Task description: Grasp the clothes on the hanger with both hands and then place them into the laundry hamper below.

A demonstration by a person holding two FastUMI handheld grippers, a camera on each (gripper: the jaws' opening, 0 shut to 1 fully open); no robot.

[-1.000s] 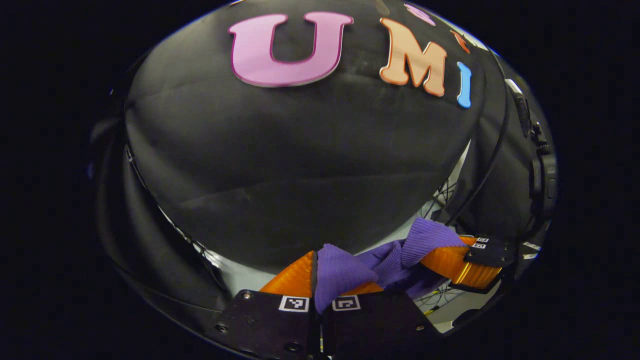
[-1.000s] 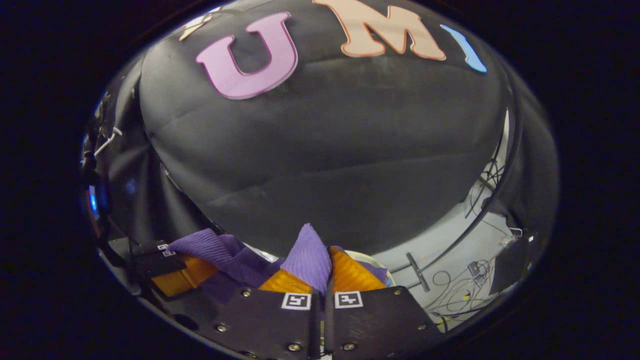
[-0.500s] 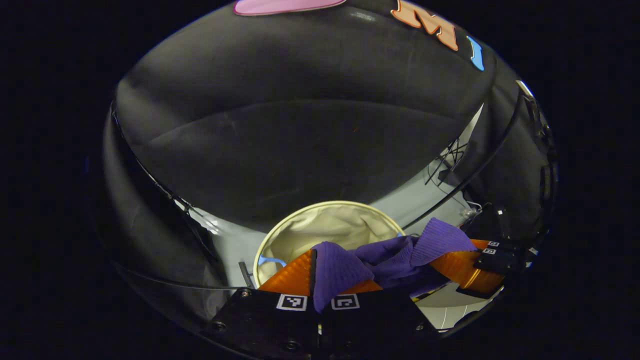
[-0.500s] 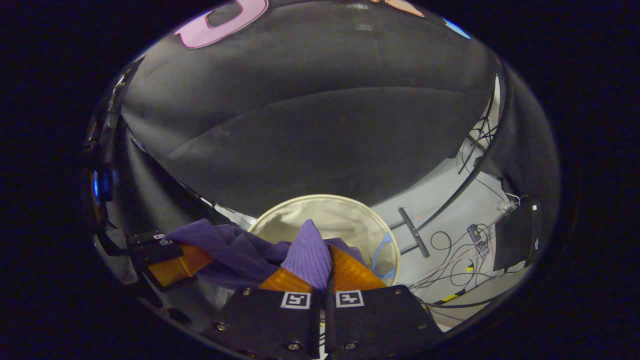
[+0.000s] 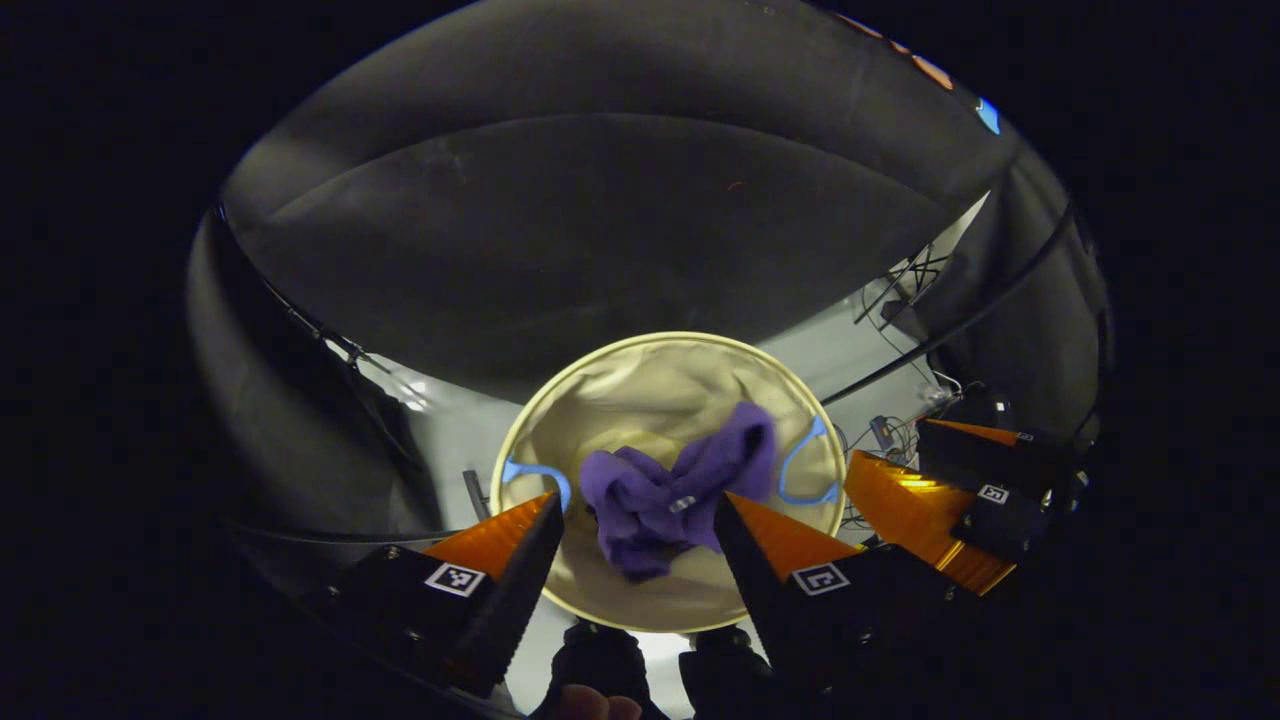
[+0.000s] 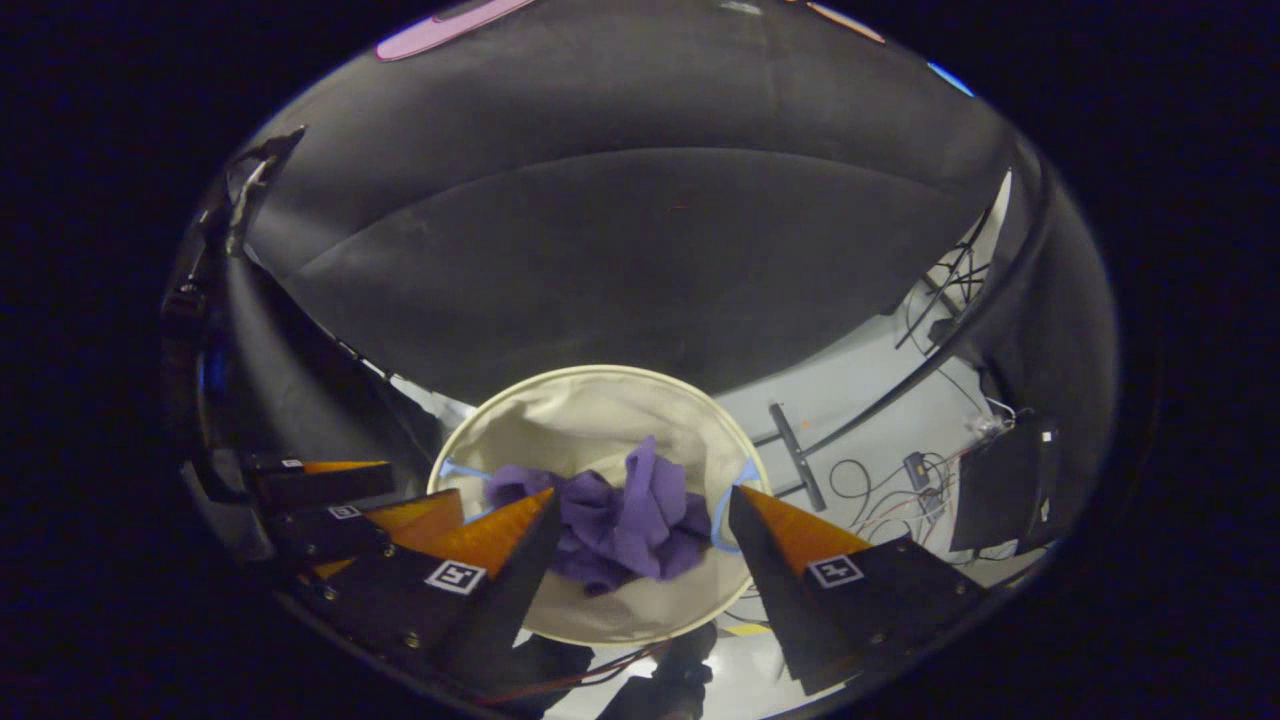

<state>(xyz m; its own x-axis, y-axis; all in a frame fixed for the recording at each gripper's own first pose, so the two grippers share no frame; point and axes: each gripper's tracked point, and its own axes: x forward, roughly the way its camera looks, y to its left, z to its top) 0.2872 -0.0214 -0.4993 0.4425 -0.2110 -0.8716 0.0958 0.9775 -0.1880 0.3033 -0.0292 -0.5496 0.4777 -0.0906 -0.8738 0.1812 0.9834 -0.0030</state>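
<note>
Garment: we find the purple clothes [image 5: 672,492] lying crumpled inside the laundry hamper [image 5: 560,400], on its pale lining, roughly central. In the right gripper view the same bundle [image 6: 625,522] sits low in the hamper [image 6: 560,385], clear of the rim on all sides we can see.

Left gripper: we record the left gripper [image 5: 635,515] with its fingers spread wide apart, nothing between them. It hangs above the hamper mouth and does not touch the cloth.

Right gripper: we record the right gripper [image 6: 642,510] likewise spread wide, with nothing held, positioned over the hamper. It also shows at the right edge of the left gripper view [image 5: 935,480], with a gap between its fingers there as well.

Hamper: round, upright on the light floor [image 6: 850,400], with two blue handles [image 5: 805,465] at the rim. No part of the garment hangs over the edge as far as we can tell.

Hanger: we cannot tell its condition from these views.

Work done: in our judgement, the grasp and the drop into the hamper are complete; the garment rests free of both tools.

Work left: we judge little remains beyond withdrawing both grippers from above the hamper. Whether further clothes await on a hanger we cannot say.
</note>
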